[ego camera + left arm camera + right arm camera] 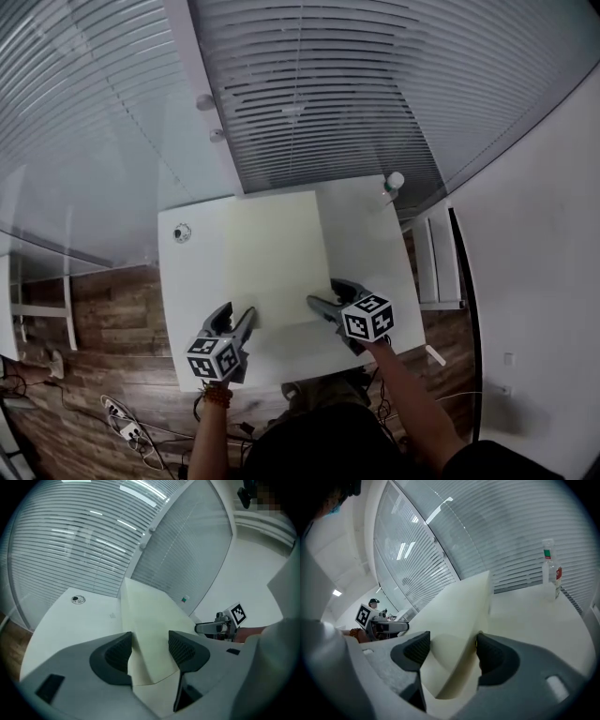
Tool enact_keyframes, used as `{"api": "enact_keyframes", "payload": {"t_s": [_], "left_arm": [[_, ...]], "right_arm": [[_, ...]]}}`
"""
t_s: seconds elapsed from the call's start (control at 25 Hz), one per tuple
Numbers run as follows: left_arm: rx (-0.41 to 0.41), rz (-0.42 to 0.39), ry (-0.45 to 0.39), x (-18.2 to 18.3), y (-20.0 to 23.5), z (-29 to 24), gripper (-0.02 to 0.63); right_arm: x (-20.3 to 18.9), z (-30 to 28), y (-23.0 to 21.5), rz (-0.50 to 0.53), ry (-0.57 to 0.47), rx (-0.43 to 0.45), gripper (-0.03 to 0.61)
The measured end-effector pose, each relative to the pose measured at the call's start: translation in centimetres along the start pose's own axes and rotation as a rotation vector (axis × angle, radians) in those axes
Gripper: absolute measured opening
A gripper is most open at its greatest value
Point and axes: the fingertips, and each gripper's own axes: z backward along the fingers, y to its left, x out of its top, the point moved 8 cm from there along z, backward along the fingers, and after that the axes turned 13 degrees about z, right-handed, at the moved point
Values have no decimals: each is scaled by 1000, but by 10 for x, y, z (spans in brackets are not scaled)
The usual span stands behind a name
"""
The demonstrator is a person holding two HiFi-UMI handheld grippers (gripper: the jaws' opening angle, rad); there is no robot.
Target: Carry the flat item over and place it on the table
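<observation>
A flat cream board [277, 258] lies level over the white table [192, 281], and I hold it at its two near corners. My left gripper [234, 321] is shut on the near left corner. In the left gripper view the board [150, 616] runs between the jaws [150, 653]. My right gripper [335, 295] is shut on the near right corner, and the board's edge [459, 606] presses the right pad of that gripper [453, 656]. Whether the board rests on the table or hangs just above it, I cannot tell.
A small bottle [394, 181] stands at the table's far right corner. A round grommet [182, 232] sits in the far left of the tabletop. Slatted windows run behind the table. A power strip with cables [122, 417] lies on the wooden floor to the left.
</observation>
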Motion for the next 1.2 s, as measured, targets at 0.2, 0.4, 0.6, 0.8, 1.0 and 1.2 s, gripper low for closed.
{"api": "enact_keyframes", "payload": {"t_s": [0.2,0.4,0.6,0.8,1.0,1.2], "left_arm": [[24,28,28,-5,12,-15,245],[38,44,61,-8,24,-31,245],[46,68,89,-14,32,-43,247],[58,77,115,-20,41,-51,247],[80,68,147,-28,43,-58,247],[110,24,159,-29,41,-59,247]], "right_arm": [[-10,-16,-12,-30,34,8,308],[-17,-31,-24,-46,71,19,308],[-24,-40,-32,-54,109,21,308],[-30,-49,-37,-49,146,22,310],[-37,-53,-40,-28,180,18,310],[-39,-54,-40,-24,203,10,316]]}}
